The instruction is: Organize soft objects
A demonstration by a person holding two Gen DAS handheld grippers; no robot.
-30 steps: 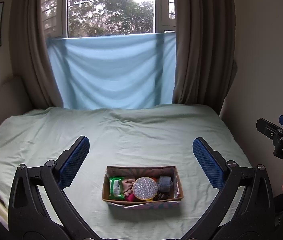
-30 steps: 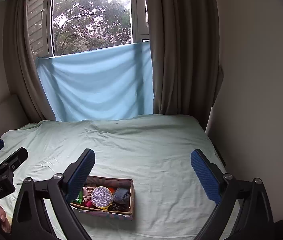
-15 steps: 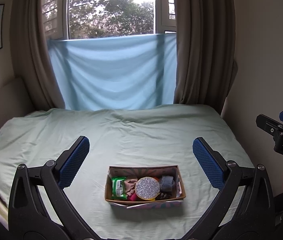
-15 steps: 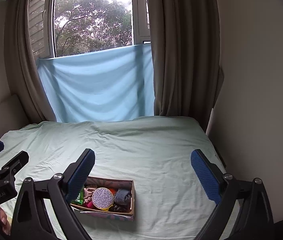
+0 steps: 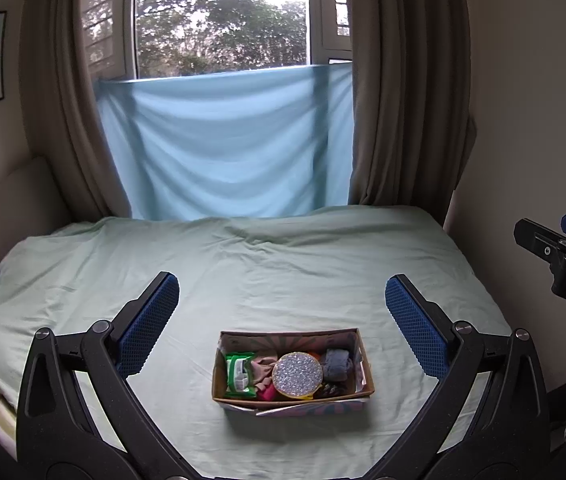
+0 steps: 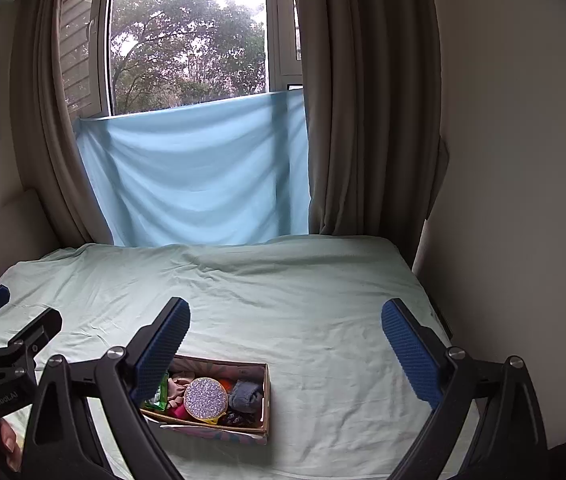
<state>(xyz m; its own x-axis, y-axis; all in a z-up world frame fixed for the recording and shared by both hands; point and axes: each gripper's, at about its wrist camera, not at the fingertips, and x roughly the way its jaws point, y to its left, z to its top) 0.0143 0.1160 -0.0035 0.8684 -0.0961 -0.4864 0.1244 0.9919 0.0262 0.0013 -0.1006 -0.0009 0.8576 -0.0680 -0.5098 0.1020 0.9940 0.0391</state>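
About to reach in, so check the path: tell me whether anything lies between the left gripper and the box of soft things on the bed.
Nothing visible does. The left gripper hangs open above the bed sheet, and only bare sheet lies between its fingers and the cardboard box. Inside, though, the glittery round disc rests on top of the soft items.

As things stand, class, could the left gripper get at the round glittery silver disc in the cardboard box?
Probably yes. The round glittery silver disc lies on top in the cardboard box, uncovered. The left gripper is open, aimed over the box, with only green bedsheet between.
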